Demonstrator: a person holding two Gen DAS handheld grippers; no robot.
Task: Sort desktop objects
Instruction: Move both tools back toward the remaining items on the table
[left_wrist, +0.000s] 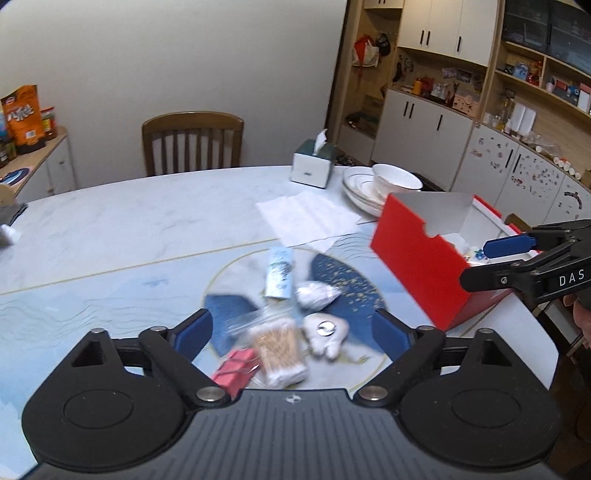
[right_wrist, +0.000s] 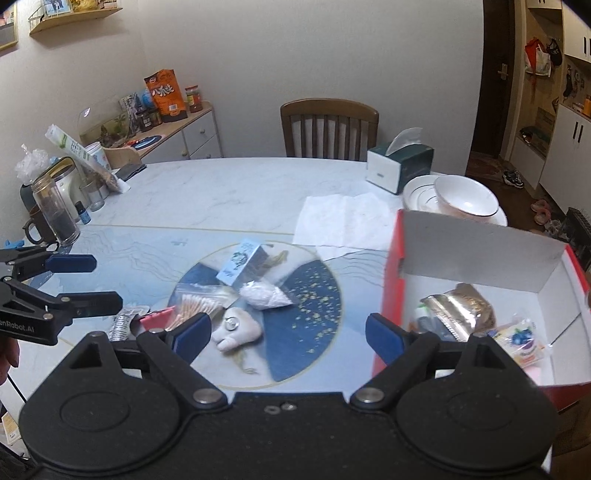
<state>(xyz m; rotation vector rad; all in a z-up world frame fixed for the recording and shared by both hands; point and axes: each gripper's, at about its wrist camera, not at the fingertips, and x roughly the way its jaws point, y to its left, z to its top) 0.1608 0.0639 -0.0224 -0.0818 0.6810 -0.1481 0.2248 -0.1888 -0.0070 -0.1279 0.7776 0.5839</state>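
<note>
Marble dining table: loose clutter, cotton-swab packet included, awaits sorting left of open red cardboard box, already part-filled. Left gripper, right gripper: spread wide, empty.

Each handheld unit is matte black plastic. The left gripper has a ribbed dark-grey central housing bearing a small white emblem, flanked by two round black hubs with recessed discs. Angular link arms with triangular cut-outs pivot on silver pins. The fingers carry blue pads. The right gripper is built the same, with two small silver screws on its central housing in place of the emblem. Seen from the side, each body carries white lettering: "DAS" on the right unit, "enRobot.AI" on the left.
</note>
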